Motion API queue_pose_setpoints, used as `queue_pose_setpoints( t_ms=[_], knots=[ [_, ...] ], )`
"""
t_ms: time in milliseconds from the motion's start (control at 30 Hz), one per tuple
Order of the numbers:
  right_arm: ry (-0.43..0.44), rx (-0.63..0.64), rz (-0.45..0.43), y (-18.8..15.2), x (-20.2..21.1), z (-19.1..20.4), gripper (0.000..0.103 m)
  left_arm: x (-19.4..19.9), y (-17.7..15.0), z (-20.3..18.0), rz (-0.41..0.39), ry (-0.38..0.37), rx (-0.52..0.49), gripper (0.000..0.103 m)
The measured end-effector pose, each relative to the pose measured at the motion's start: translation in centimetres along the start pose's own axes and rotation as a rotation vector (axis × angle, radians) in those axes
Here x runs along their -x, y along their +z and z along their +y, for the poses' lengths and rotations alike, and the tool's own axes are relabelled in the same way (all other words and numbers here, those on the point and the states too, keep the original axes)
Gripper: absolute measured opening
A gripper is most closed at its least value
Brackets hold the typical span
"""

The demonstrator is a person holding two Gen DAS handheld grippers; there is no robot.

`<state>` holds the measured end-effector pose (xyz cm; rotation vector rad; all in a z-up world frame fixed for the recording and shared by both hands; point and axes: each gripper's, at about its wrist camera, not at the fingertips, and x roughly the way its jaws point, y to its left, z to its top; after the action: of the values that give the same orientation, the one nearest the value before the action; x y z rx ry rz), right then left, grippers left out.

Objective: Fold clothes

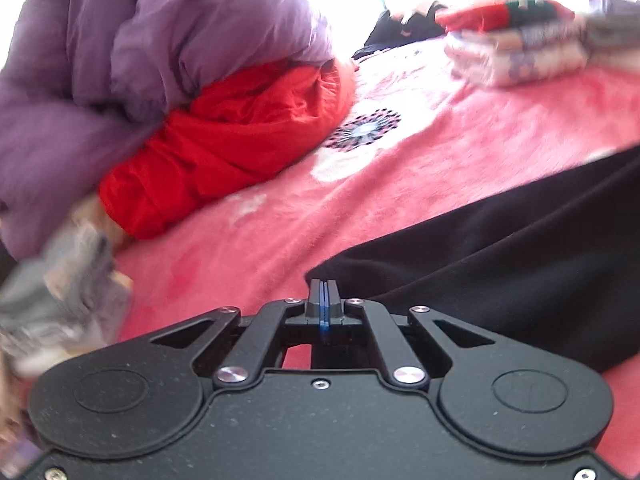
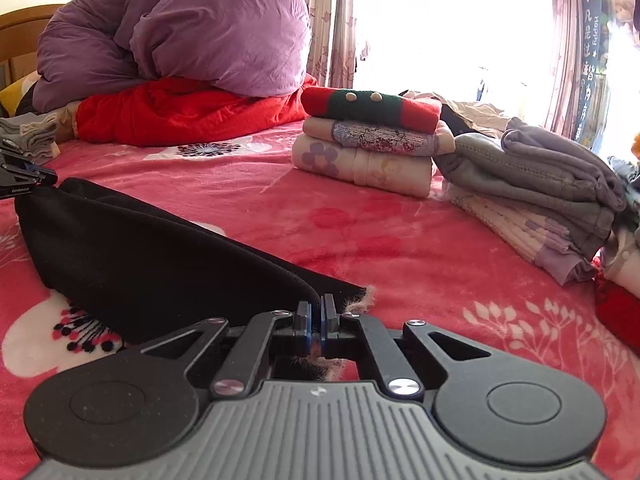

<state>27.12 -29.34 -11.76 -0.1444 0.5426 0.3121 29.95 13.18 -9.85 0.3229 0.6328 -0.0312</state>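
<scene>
A black garment (image 2: pixel 152 248) lies folded on the pink floral bedspread (image 2: pixel 360 232). My right gripper (image 2: pixel 316 308) is shut on its near edge, where a pale furry lining shows. In the left wrist view the same black garment (image 1: pixel 500 256) spreads to the right. My left gripper (image 1: pixel 324 292) is shut, its pads pressed together at the garment's corner; whether cloth is pinched between them does not show. The left gripper also shows in the right wrist view (image 2: pixel 24 174) at the garment's far left end.
A purple duvet (image 2: pixel 180 36) rests on a red quilt (image 2: pixel 180 112) at the back left. A stack of folded clothes (image 2: pixel 368 140) stands mid-bed, and a grey and lilac pile (image 2: pixel 540 196) lies at right. Grey folded cloth (image 1: pixel 60 300) lies left.
</scene>
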Motion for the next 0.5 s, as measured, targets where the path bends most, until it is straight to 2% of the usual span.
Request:
queue_pose_setpoints(
  t_ms=[33,67,100,167,300,400,433,467,500],
  knots=[
    [0.004,-0.006,0.003,-0.1,-0.1,-0.1,0.005,0.4,-0.1,1.0,-0.008,-0.027,0.039,0.002],
    [0.008,-0.012,0.007,-0.2,-0.3,-0.1,0.005,0.9,-0.2,2.0,-0.015,-0.053,0.079,0.015],
    [0.012,-0.017,0.01,-0.2,-0.4,-0.2,0.005,1.2,-0.4,3.1,-0.026,-0.067,0.131,0.034],
    [0.02,-0.03,0.016,-0.4,-0.7,-0.3,0.005,1.3,-1.0,4.7,-0.04,-0.101,0.233,0.042],
    [0.03,-0.058,0.011,-0.4,-0.6,-0.6,0.005,0.4,-2.0,6.1,-0.022,-0.23,0.379,0.042],
    [0.032,-0.067,0.007,-0.3,-0.6,-0.6,0.005,-0.8,-2.4,5.9,0.028,-0.285,0.416,0.041],
    [0.033,-0.07,0.005,-0.3,-0.6,-0.6,0.005,-1.2,-2.5,5.7,0.048,-0.294,0.42,0.039],
    [0.037,-0.076,0.003,-0.3,-0.6,-0.7,0.005,-1.1,-2.6,5.6,0.045,-0.292,0.416,0.019],
    [0.042,-0.084,-0.001,-0.3,-0.5,-0.8,0.005,-0.9,-2.6,5.5,0.033,-0.286,0.41,0.018]
  ],
)
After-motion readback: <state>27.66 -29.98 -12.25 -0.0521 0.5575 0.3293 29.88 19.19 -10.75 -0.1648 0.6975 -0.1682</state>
